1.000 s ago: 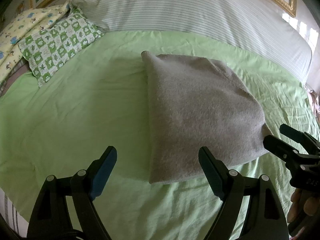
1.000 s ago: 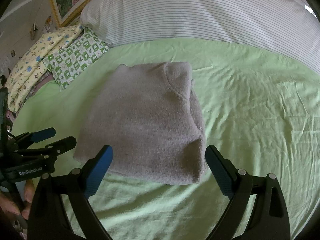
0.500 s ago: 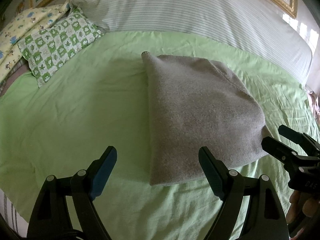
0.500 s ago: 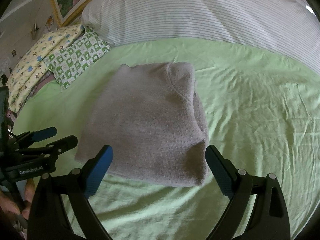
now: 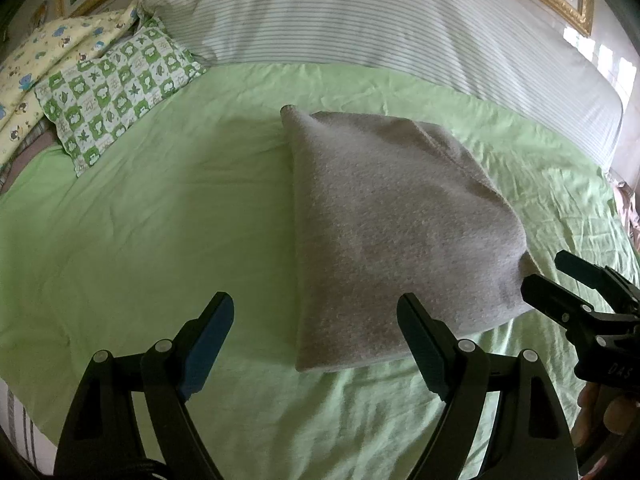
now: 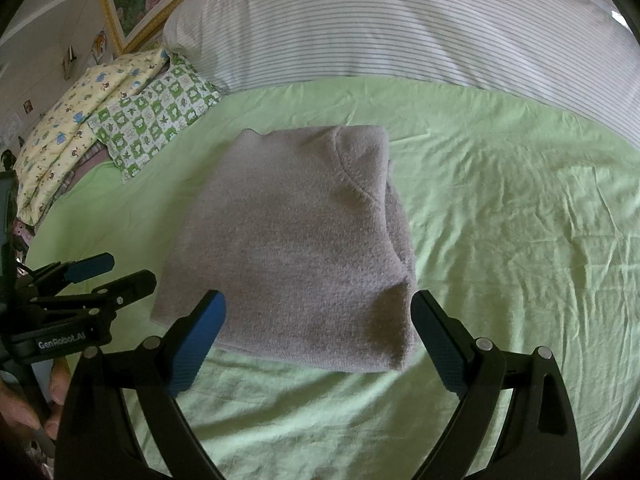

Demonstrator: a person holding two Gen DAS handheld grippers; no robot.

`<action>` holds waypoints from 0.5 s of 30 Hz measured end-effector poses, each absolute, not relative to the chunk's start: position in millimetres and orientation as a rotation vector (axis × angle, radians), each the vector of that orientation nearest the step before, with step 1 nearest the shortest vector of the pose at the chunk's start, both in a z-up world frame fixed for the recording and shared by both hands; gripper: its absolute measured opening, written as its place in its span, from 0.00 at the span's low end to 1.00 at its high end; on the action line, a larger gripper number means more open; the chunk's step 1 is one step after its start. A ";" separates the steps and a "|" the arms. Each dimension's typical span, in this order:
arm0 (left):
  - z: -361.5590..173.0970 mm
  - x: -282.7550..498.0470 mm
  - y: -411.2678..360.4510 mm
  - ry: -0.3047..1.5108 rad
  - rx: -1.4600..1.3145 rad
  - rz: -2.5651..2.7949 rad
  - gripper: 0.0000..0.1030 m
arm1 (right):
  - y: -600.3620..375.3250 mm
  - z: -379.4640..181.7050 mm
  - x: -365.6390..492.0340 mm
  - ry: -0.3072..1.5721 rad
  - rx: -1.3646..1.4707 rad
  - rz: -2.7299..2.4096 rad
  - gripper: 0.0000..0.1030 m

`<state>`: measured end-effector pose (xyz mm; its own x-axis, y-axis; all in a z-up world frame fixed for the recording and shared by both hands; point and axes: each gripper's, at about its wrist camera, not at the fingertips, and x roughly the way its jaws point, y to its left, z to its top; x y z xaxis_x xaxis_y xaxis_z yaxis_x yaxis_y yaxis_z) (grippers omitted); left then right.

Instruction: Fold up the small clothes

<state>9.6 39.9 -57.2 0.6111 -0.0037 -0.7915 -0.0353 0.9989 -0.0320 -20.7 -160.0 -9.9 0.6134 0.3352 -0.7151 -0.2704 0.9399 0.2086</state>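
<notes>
Your left claw (image 5: 314, 344) and right claw (image 6: 318, 340) both hang spread wide, gripping nothing, just short of the folded grey garment (image 6: 296, 248). It lies on the green bed sheet (image 6: 500, 208), a striped pillow (image 6: 400, 24) beyond.

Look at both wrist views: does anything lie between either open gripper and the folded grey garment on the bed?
Nothing visible does. The grey garment lies alone on the green sheet; only bare sheet separates it from the left gripper and the right gripper. The checked pillow sits well off to the side.
</notes>
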 end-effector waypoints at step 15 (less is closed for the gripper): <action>-55.6 6.2 36.8 0.914 -0.042 0.017 0.82 | -162.3 -8.8 -23.1 0.840 0.087 0.348 0.91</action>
<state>6.2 36.8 -55.6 0.6103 -0.0031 -0.7922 -0.0323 0.9991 -0.0289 -23.1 -162.3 -8.8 0.6142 0.3355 -0.7143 -0.2677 0.9400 0.2114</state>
